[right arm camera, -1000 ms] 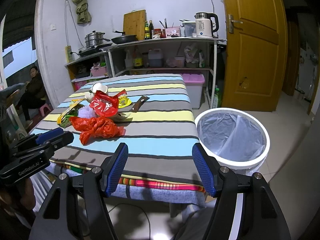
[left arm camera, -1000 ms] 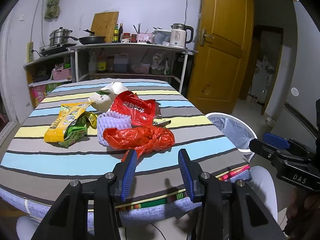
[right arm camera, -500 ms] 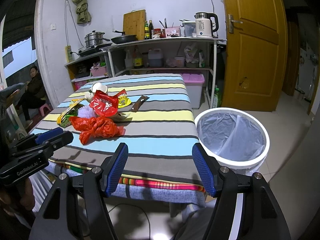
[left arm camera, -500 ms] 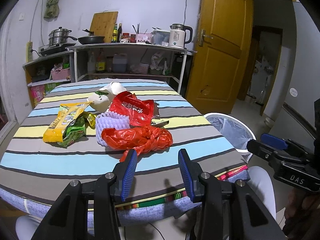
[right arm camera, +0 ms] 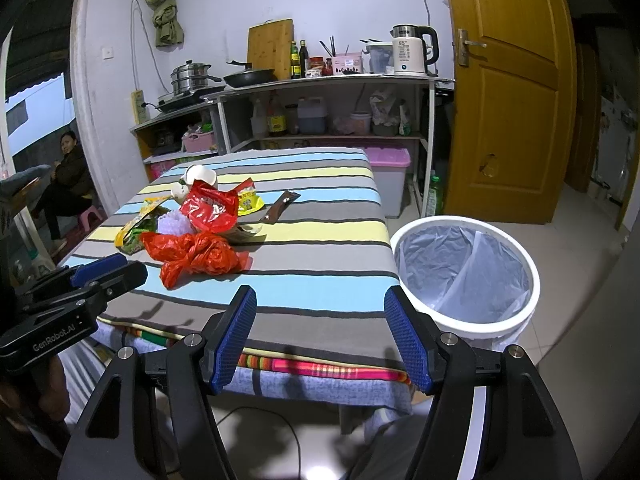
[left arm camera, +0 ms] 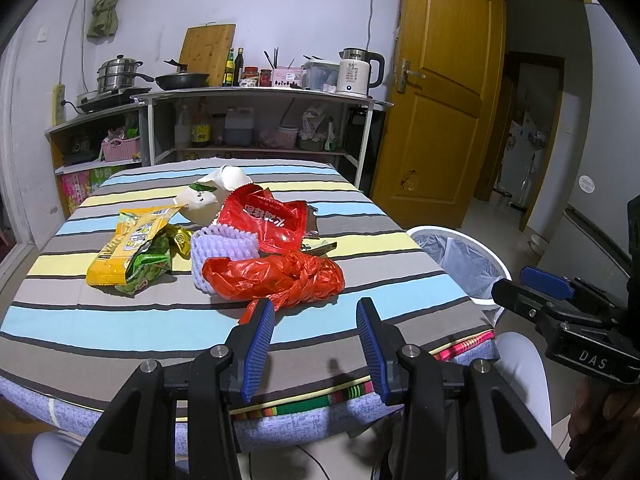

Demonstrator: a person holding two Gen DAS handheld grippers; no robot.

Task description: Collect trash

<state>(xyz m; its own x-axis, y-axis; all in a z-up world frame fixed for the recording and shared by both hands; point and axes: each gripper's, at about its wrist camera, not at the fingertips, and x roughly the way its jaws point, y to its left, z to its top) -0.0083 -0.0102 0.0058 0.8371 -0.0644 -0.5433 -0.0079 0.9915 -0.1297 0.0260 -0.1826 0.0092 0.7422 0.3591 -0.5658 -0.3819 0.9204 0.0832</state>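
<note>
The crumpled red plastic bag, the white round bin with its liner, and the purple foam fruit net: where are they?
Crumpled red plastic bag point(left arm camera: 276, 278): left wrist view, its bunched middle.
White round bin point(right arm camera: 466, 324): right wrist view, near rim.
Purple foam fruit net point(left arm camera: 224, 246): left wrist view, top face.

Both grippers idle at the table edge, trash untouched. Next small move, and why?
Probably ease the left gripper forward and down onto the red bag. Its jaws are open and empty, and the bag is the nearest piece of the pile, straight ahead. The lined bin sits beside the table for the drop.
</note>
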